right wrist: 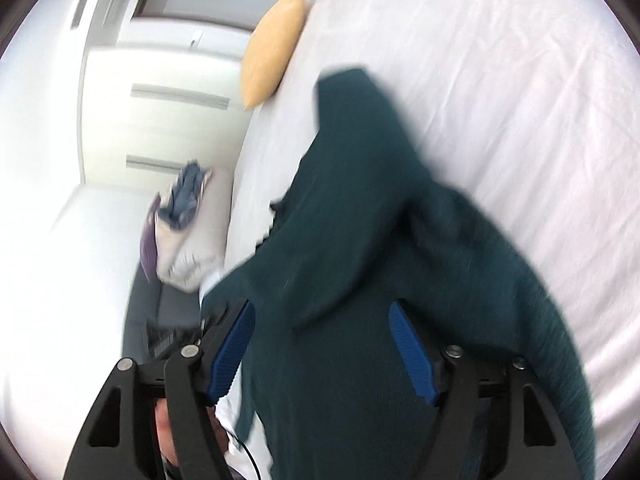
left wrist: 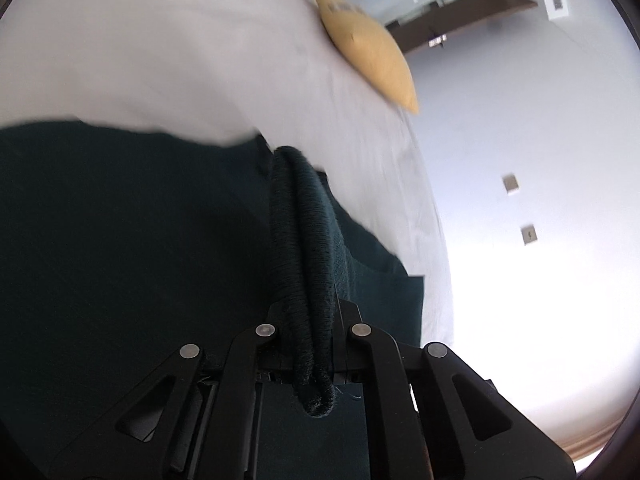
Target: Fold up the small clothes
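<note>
You are in a bedroom at home. A bed (right wrist: 500, 80) spread with a creased white sheet fills most of both views, and a yellow cushion (left wrist: 368, 46) lies at its far edge. Beyond that edge you see pale walls with small switch plates (left wrist: 511, 183), a dark-framed doorway (left wrist: 448, 4), and a white bag stuffed with clothes (right wrist: 188, 220) beside the bed.
</note>
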`<state>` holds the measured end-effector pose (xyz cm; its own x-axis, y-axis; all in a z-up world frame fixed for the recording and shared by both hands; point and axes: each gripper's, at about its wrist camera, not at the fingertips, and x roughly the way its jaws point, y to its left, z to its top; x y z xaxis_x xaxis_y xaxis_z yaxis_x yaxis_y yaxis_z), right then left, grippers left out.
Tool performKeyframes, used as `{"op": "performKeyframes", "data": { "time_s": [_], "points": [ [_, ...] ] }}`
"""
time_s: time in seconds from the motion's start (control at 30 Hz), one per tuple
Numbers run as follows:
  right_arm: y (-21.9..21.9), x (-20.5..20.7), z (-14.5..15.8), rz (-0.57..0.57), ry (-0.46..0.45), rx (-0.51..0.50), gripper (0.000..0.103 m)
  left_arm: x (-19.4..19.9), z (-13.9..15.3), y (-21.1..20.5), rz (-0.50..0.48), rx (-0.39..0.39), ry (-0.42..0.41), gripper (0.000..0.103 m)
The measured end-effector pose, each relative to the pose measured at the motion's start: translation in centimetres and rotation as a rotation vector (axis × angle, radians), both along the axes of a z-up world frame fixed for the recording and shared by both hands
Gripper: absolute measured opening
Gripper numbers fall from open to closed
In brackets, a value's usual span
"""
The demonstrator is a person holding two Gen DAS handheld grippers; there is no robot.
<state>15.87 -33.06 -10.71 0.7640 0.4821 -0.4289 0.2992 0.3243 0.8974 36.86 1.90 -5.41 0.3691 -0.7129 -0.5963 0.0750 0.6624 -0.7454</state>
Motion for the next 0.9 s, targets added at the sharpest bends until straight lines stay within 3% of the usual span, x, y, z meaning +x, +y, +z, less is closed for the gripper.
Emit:
{"op": "performKeyframes", "data": {
  "time_s": [0.27, 0.53, 0.73, 0.8, 0.9],
  "points": [
    [-1.9, 2.3, -0.9, -0.115, -0.008, 0.149, 0.074, -0.7, -3.3, 5.4, 0.056, 0.038, 0.060, 0.006],
    [-2.0, 1.6, -1.0, -0.150, -0.024, 0.140, 0.073, -1.2, -7.1, 6.6, 0.069, 0.044, 0.085, 0.006],
    [-1.7, 1.6, -0.4, -0.096, 0.017, 0.085, 0.075, -0.9, -8.6, 7.5, 0.045, 0.042, 0.092, 0.008],
    [-1.9, 1.2, 0.1, -0.082, 0.024, 0.096, 0.076, -1.2, -8.2, 7.3, 0.032, 0.070, 0.101, 0.009],
    [-2.1, 0.6, 1.6, -0.055, 0.021, 0.063, 0.078, -2.4, -6.7, 7.5, 0.005, 0.216, 0.098, 0.012]
  ]
}}
